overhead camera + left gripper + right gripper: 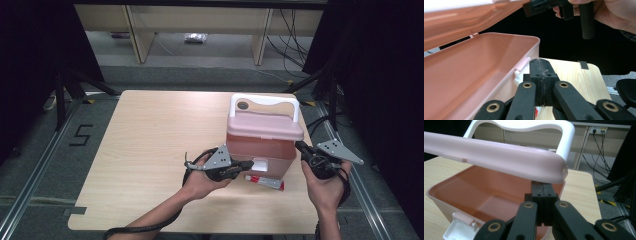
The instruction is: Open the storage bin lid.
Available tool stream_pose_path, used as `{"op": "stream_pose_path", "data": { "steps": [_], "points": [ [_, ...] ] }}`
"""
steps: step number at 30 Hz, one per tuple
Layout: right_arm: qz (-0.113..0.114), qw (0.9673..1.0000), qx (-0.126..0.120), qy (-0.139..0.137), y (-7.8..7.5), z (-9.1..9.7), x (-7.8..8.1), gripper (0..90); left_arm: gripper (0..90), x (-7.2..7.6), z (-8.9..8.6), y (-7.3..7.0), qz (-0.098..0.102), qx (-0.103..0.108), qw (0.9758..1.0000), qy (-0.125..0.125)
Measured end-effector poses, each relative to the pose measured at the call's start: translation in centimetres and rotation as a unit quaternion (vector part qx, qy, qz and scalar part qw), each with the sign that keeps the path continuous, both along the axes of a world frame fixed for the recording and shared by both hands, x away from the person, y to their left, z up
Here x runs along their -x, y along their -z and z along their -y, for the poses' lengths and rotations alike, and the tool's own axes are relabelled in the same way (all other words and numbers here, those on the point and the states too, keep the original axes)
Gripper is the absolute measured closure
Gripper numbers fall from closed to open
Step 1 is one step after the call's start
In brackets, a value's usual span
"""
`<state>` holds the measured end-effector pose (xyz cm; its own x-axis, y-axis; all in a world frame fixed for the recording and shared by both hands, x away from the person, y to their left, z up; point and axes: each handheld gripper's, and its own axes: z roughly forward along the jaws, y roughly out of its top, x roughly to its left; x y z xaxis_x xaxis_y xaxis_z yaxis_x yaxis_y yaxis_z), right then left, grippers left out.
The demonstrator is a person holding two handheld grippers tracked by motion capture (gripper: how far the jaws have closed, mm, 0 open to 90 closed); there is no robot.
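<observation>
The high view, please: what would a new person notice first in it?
The pink box with a white handle stands at the table's right side, its lid partly raised. The shut left gripper sits before it and the shut right gripper beside it. A small tube lies in front.

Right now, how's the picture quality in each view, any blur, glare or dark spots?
High view: evenly lit table, black surroundings, soft detail. Left gripper view: pink box sharp, hand against a dark background. Right gripper view: lid slightly washed out, no strong glare.
</observation>
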<state>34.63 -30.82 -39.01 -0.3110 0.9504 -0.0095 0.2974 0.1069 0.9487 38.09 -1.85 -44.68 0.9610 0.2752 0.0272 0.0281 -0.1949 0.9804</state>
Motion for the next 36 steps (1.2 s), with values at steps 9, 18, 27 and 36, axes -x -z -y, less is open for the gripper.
{"op": "stream_pose_path", "data": {
  "steps": [9, 18, 27, 36],
  "points": [
    [0.006, 1.0, 0.0, 0.004, -0.1, 0.0, -0.2, 90.0, 89.5, -0.3, 2.0, 0.9, 0.011, -0.005, 0.9999, 0.004],
    [0.002, 1.0, -0.007, 0.006, -0.2, -0.1, -0.1, 90.0, 89.6, -0.6, 2.9, 1.4, 0.036, -0.023, 0.9991, -0.006],
    [0.01, 0.9999, -0.009, 0.007, -0.3, -0.1, -0.2, 90.0, 89.7, -0.6, 3.0, 2.4, 0.037, -0.027, 0.9987, -0.022],
    [0.021, 0.9997, -0.005, 0.008, -0.6, -0.2, -0.5, 90.0, 89.8, -0.5, 3.1, 2.6, 0.041, -0.029, 0.9983, -0.029]
  ]
}}
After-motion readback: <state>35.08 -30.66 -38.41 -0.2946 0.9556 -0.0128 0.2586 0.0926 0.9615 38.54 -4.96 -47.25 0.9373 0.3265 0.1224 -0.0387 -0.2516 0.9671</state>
